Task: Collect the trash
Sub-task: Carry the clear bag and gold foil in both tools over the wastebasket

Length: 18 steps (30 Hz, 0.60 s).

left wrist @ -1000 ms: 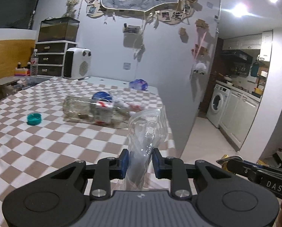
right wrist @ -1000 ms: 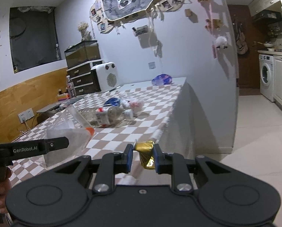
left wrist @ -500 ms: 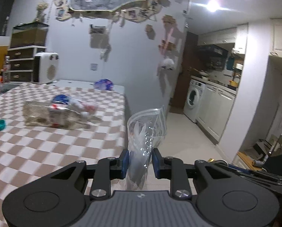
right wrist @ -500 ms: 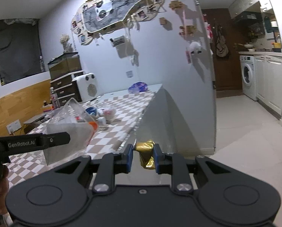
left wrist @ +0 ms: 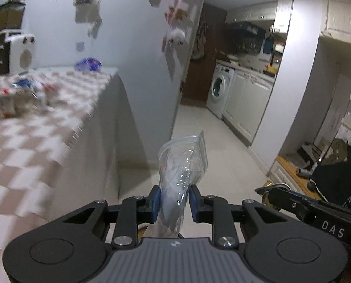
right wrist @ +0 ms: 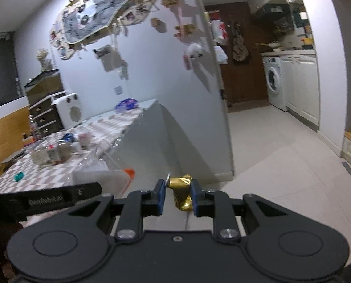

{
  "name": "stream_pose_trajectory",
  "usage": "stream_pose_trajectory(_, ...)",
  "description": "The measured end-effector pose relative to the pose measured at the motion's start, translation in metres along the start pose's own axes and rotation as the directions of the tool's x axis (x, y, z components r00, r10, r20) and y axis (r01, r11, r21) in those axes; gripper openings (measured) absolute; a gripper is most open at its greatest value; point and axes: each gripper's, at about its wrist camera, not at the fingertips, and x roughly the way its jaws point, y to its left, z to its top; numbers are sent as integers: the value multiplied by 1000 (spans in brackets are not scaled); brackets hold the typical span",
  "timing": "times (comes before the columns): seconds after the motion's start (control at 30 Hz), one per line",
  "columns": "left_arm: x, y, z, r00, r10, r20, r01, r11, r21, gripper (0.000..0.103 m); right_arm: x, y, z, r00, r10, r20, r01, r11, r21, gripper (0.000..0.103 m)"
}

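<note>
Two claws are loaded, and both face away from the counter [left wrist: 64,108] toward open floor [left wrist: 199,127].

Left claw [left wrist: 174,200]: clamped on a clear plastic bag [left wrist: 183,162]. The bag stands up from between the pads and leans toward 1 o'clock in the left wrist view; its crumpled lower part hangs below the claw. In the right wrist view the same bag shows at 9 o'clock, with an orange strip at its edge.

Right claw [right wrist: 177,194]: clamped on a crumpled gold wrapper [right wrist: 182,192]. The wrapper sits against the right pad, and whether the left pad also touches it cannot be told.

Remaining trash: a flattened clear bottle [right wrist: 51,155], a small teal cap [right wrist: 19,176] and some blue and white scraps lie on the checked counter, at 9 to 10 o'clock in the right wrist view. A blue wrapper [right wrist: 126,104] rests near the counter's far end, by the wall.

Step in hand, as judged: carrying the two collected items off the counter toward a disposal point. No bin is visible in either view. A dark shape at 4 o'clock in the left wrist view cannot be identified.

Next move, as judged: locate the receptacle, hold each claw over its mouth and release. The bag is light and limp, so it may cling to a pad or drift wide. A return trip to the counter is then required.
</note>
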Motion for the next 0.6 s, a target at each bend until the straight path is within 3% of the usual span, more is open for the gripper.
stream_pose_trajectory(0.33, 90, -8, -39, 988, -13, -154, 8, 999, -33, 27, 43, -52, -45, 990, -71, -122, 79, 995, 64, 23)
stream_pose_trajectory(0.6, 168, 23, -63, 964, 1, -265, -26, 995, -92, 27, 108, -77, -84, 965, -99, -243, 134, 982, 132, 23)
